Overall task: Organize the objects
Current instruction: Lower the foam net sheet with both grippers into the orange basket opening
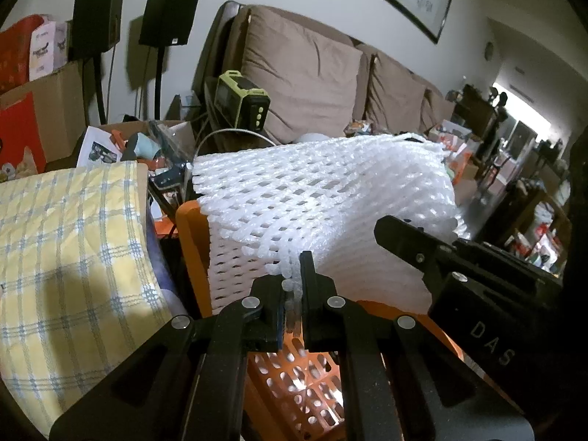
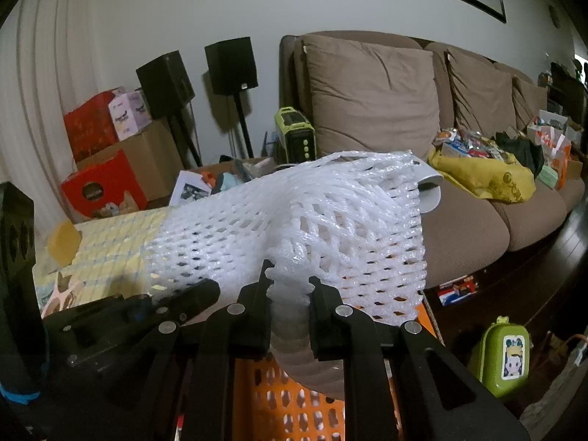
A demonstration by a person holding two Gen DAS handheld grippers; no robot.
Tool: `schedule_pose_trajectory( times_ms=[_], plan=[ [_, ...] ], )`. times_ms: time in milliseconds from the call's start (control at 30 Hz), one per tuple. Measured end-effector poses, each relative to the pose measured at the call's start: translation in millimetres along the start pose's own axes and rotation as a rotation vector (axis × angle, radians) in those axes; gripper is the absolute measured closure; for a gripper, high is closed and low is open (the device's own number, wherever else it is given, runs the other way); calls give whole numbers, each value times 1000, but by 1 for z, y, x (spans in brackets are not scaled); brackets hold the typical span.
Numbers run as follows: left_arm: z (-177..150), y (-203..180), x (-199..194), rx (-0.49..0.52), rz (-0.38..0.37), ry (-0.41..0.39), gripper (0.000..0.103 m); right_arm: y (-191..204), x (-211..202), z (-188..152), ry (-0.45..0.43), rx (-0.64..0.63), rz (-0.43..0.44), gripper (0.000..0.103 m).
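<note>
A white foam net sheet [image 1: 312, 198] hangs spread over an orange perforated basket [image 1: 191, 235]. My left gripper [image 1: 293, 294] is shut on the near edge of the sheet. The right gripper [image 1: 415, 242] shows at the right of the left wrist view, also at the sheet's edge. In the right wrist view my right gripper [image 2: 290, 301] is shut on a bunched part of the foam net [image 2: 330, 213], above the orange basket [image 2: 279, 400]. The left gripper [image 2: 176, 301] shows at the lower left there. The sheet hides most of the basket's inside.
A yellow checked cloth [image 1: 70, 257] lies left of the basket. Behind stand a brown sofa [image 2: 375, 110] with a yellow bag [image 2: 488, 180], cardboard boxes [image 2: 121, 169], two black speakers [image 2: 231, 66] on stands and a green device [image 2: 294, 136]. A green case [image 2: 503, 356] sits on the dark floor.
</note>
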State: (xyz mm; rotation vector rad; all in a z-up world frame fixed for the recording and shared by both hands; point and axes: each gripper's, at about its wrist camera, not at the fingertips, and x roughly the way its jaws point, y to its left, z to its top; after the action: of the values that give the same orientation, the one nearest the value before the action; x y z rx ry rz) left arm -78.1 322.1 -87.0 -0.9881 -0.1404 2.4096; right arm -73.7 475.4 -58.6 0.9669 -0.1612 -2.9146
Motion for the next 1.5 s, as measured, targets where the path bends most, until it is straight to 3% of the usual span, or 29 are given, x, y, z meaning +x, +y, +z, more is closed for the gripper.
schedule_pose_trajectory(
  times_ms=[900,1500],
  plan=[
    [-8,28,34,-107,-69,71,97,-1,20,-11,63,-10,-24,89],
    [-14,17,41,-104,-64,74,97,-10,24,-16,81,16,-46,89]
  ],
)
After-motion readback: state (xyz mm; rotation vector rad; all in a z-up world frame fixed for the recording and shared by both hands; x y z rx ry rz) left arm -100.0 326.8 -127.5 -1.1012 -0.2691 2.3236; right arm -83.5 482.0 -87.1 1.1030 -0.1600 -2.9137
